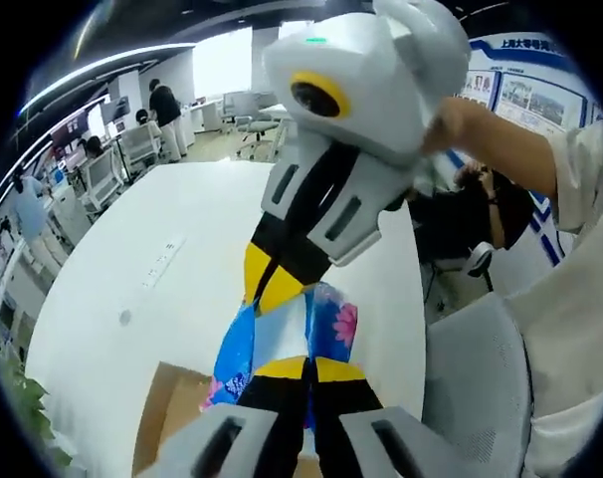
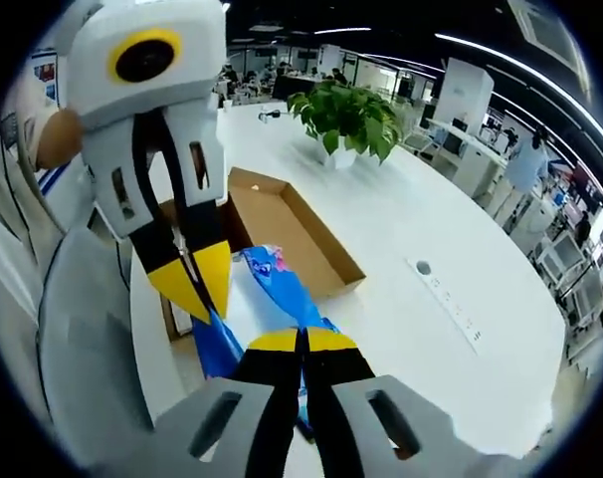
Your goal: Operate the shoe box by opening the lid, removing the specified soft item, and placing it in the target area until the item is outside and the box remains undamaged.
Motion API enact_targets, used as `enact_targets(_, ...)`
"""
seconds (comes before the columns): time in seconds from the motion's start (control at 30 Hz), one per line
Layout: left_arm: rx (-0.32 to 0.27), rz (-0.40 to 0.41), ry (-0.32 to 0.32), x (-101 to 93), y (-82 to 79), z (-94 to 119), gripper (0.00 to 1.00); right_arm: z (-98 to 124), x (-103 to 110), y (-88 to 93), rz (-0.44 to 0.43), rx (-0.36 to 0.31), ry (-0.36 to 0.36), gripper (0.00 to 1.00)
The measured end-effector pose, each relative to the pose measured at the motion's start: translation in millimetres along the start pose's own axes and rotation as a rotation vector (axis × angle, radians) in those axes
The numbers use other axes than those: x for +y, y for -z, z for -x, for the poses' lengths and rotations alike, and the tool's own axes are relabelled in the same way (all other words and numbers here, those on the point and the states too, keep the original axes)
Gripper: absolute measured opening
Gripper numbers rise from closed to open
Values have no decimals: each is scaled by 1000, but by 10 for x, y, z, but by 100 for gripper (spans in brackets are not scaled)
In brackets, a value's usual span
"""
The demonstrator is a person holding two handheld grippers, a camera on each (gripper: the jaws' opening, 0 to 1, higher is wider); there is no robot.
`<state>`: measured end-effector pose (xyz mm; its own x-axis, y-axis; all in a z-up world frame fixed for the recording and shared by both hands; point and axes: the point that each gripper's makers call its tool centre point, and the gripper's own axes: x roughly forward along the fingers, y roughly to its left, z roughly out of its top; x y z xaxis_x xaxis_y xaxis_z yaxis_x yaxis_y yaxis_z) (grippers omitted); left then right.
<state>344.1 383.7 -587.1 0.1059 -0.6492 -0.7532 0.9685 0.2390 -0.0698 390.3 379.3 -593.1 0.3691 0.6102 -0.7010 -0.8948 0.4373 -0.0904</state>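
At the bottom of the left gripper view, the left gripper [image 1: 306,370] has its yellow-tipped jaws pressed together on the soft blue cloth with pink flowers [image 1: 331,324]. The right gripper [image 1: 272,289] comes down from the top of the frame and pinches the same cloth. In the right gripper view, the open brown cardboard shoe box [image 2: 311,234] lies behind, in the middle, on the white table [image 2: 451,249]. I think both should lift slowly together and carry the cloth past the box walls.

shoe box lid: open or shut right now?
Open. In the right gripper view the shoe box shows its bare brown inside, with no lid over it. The blue floral cloth hangs above it, pinched by both tongs.
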Motion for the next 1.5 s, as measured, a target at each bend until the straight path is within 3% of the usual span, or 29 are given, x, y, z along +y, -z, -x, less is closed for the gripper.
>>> enact_targets(0.73, -9, -58, 103, -101, -460, -615, 0, 345, -420, 579, -68, 47, 46, 0)
enact_targets(1.5, 32, -138, 169, -107, -790, -1140, 0, 570, -825, 1085, -87, 92, 64, 0)
